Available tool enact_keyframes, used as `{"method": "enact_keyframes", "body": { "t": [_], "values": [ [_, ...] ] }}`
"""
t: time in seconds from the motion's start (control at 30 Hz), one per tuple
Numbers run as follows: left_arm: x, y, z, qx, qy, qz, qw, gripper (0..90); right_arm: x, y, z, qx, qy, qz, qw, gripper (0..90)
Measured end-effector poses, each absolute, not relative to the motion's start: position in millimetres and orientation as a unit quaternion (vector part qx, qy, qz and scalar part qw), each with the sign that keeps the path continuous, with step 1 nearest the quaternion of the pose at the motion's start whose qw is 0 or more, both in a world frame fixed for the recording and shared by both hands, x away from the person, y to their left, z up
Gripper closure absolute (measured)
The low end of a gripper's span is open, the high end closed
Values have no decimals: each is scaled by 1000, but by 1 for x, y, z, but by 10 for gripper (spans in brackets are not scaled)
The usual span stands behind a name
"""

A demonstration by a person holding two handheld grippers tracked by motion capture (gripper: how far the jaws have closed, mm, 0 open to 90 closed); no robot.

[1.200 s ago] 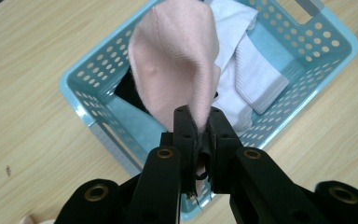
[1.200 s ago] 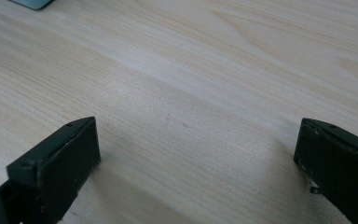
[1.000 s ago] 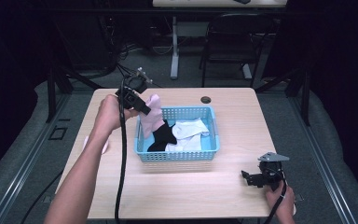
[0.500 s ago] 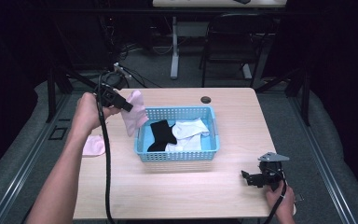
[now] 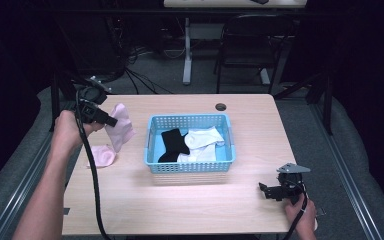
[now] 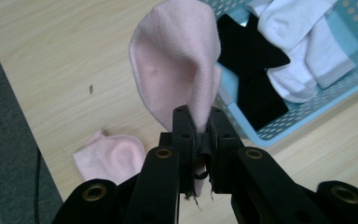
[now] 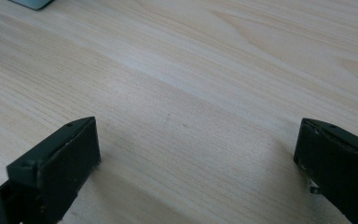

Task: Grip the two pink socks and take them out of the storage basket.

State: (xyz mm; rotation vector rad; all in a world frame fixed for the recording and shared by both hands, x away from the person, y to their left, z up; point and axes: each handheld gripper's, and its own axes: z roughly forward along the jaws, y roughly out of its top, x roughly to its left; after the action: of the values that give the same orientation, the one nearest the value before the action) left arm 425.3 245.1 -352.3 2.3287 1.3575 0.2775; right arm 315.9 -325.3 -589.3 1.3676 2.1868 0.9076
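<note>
Clearly, left gripper (image 6: 200,140) pinches a pink sock (image 6: 177,60); right gripper (image 7: 196,154) gapes wide, seemingly empty.

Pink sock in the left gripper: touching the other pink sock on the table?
Apart. Left gripper view: held pink sock hangs clear of the flat pink sock.

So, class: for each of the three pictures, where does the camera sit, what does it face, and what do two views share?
High view: above the table's near edge, facing forward and down; both forearms, left gripper, right gripper.
Left gripper view: along shut jaws holding a pink sock.
Right gripper view: low, over bare table; open jaws.
Shared: high and left gripper views show the blue basket and a second pink sock.
</note>
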Motion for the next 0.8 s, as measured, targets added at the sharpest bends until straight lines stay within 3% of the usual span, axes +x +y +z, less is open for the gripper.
{"method": "enact_keyframes", "body": {
  "t": [0.43, 0.8],
  "values": [
    [423, 271, -389, 826, 520, 82, 203, 834, 316, -325, -589, 490, 783, 325, 202, 0],
    [424, 280, -446, 820, 536, 48, 194, 831, 316, -325, -589, 489, 784, 325, 202, 0]
  ]
}}
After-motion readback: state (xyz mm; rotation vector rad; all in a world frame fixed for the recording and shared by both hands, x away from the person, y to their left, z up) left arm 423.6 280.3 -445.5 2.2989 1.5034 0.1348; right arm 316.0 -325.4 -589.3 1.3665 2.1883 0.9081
